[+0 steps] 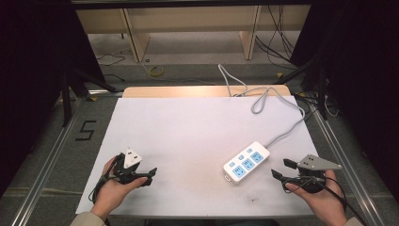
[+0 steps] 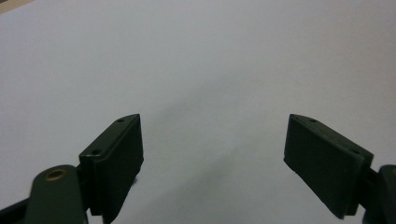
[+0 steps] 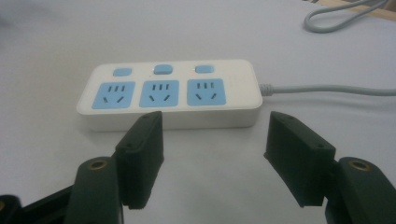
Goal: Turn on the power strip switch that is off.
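Note:
A white power strip [image 1: 246, 162] with three blue sockets and three blue buttons lies on the white sheet [image 1: 188, 127], right of centre. Its grey cable [image 1: 282, 134] runs toward the back of the table and loops there. My right gripper [image 1: 282, 169] rests near the front right and points at the strip, a short way from its near end. In the right gripper view the power strip [image 3: 170, 93] lies just beyond the open right gripper [image 3: 212, 158], with nothing between the jaws. My left gripper [image 1: 148, 176] sits at the front left. It is open over bare sheet [image 2: 212, 158].
The wooden table edge [image 1: 202, 90] shows behind the sheet. Metal rails [image 1: 51, 155] run along both sides, and a "5" mark [image 1: 85, 130] lies at the left. Loose cables [image 1: 155, 70] and wooden furniture legs stand on the floor beyond.

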`<state>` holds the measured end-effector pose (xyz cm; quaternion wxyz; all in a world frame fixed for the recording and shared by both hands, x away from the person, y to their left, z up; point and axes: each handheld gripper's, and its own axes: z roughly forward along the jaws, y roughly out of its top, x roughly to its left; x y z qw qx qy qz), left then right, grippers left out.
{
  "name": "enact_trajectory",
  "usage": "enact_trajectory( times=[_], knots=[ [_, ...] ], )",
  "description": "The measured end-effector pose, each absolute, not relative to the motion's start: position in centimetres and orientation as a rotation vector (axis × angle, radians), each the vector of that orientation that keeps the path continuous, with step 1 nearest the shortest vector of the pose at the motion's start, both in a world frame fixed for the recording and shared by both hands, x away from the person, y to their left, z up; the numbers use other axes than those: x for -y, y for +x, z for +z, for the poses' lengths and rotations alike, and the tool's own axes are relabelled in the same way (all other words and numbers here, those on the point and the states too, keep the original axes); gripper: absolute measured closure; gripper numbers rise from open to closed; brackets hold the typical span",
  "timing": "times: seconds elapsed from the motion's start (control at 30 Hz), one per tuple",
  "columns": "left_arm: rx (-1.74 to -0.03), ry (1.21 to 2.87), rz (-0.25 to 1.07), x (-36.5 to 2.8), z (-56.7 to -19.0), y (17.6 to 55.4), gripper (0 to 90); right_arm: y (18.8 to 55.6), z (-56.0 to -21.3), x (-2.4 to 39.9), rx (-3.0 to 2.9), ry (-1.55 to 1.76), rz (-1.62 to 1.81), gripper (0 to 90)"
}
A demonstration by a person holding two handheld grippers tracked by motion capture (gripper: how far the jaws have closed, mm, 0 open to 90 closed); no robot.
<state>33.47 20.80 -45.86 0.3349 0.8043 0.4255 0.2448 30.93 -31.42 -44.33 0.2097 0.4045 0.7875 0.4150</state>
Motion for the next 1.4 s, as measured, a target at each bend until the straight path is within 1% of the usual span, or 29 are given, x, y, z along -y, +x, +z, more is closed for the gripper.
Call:
enact_trajectory(
  times=[0.13, 0.2, 0.27, 0.3, 0.33, 0.37, 0.4, 0.43, 0.53, 0.57, 0.63, 0.67, 0.73, 0.77, 0.83, 0.93, 1.0, 1.03, 1.13, 1.17, 1.2, 1.23, 1.27, 1.4],
  knots=[
    [-1.109, 2.105, 0.638, -20.8, -45.9, 33.5, 19.6, 31.1, -44.3, 31.3, -2.188, 1.119, 1.157, 38.1],
    [-1.112, 2.101, 0.639, -20.8, -45.9, 33.6, 19.6, 31.1, -44.2, 31.3, -2.191, 1.112, 1.157, 40.5],
    [-1.112, 2.100, 0.640, -20.8, -45.9, 33.5, 19.6, 31.2, -44.1, 31.0, -2.189, 1.099, 1.155, 44.3],
    [-1.113, 2.098, 0.640, -20.7, -45.9, 33.6, 19.6, 31.2, -44.1, 31.0, -2.189, 1.099, 1.155, 44.3],
    [-1.111, 2.100, 0.641, -20.7, -45.9, 33.6, 19.6, 31.3, -44.0, 30.8, -2.185, 1.089, 1.160, 47.2],
    [-1.112, 2.100, 0.640, -20.7, -45.9, 33.6, 19.6, 31.3, -44.0, 30.8, -2.185, 1.089, 1.160, 47.2],
    [-1.111, 2.101, 0.640, -20.7, -46.0, 33.6, 19.6, 31.4, -43.9, 30.6, -2.180, 1.082, 1.161, 51.3],
    [-1.111, 2.103, 0.639, -20.7, -46.0, 33.6, 19.6, 31.4, -43.9, 30.6, -2.180, 1.082, 1.161, 51.3],
    [-1.107, 2.107, 0.639, -20.7, -46.0, 33.6, 19.5, 31.6, -43.8, 30.2, -2.188, 1.060, 1.166, 56.0],
    [-1.106, 2.107, 0.639, -20.7, -46.0, 33.6, 19.5, 31.6, -43.8, 30.2, -2.188, 1.060, 1.166, 56.0],
    [-1.105, 2.110, 0.638, -20.7, -46.0, 33.6, 19.6, 31.7, -43.7, 30.0, -2.190, 1.044, 1.167, 60.3],
    [-1.106, 2.109, 0.636, -20.7, -46.0, 33.6, 19.6, 31.7, -43.7, 30.0, -2.190, 1.044, 1.167, 60.3],
    [-1.106, 2.109, 0.636, -20.7, -46.0, 33.6, 19.6, 31.8, -43.6, 30.0, -2.189, 1.036, 1.173, 65.2],
    [-1.106, 2.107, 0.636, -20.6, -46.0, 33.7, 19.6, 31.8, -43.6, 30.0, -2.189, 1.036, 1.173, 65.2],
    [-1.105, 2.107, 0.637, -20.6, -46.0, 33.7, 19.6, 31.9, -43.5, 29.9, -2.185, 1.033, 1.173, 68.8],
    [-1.107, 2.106, 0.633, -20.5, -46.1, 33.7, 19.6, 31.9, -43.5, 29.9, -2.177, 1.031, 1.176, 70.7],
    [-1.106, 2.107, 0.633, -20.6, -46.1, 33.7, 19.7, 31.9, -43.4, 29.9, -2.175, 1.029, 1.178, 74.2],
    [-1.106, 2.107, 0.633, -20.6, -46.1, 33.7, 19.7, 32.0, -43.4, 29.8, -2.173, 1.030, 1.182, 78.8],
    [-1.106, 2.108, 0.633, -20.5, -46.1, 33.7, 19.7, 32.1, -43.2, 29.7, -2.170, 1.026, 1.180, 85.1],
    [-1.106, 2.109, 0.633, -20.5, -46.1, 33.7, 19.7, 32.1, -43.2, 29.7, -2.170, 1.026, 1.180, 85.1],
    [-1.106, 2.109, 0.634, -20.5, -46.1, 33.7, 19.8, 32.1, -43.1, 29.6, -2.172, 1.032, 1.175, 88.2],
    [-1.105, 2.108, 0.634, -20.5, -46.1, 33.7, 19.8, 32.1, -43.1, 29.6, -2.172, 1.032, 1.175, 88.2],
    [-1.105, 2.108, 0.635, -20.5, -46.1, 33.7, 19.8, 32.2, -43.1, 29.6, -2.176, 1.030, 1.174, 90.0],
    [-1.105, 2.110, 0.635, -20.5, -46.1, 33.7, 19.9, 32.2, -43.0, 29.5, -2.177, 1.037, 1.173, 90.0]
  ],
)
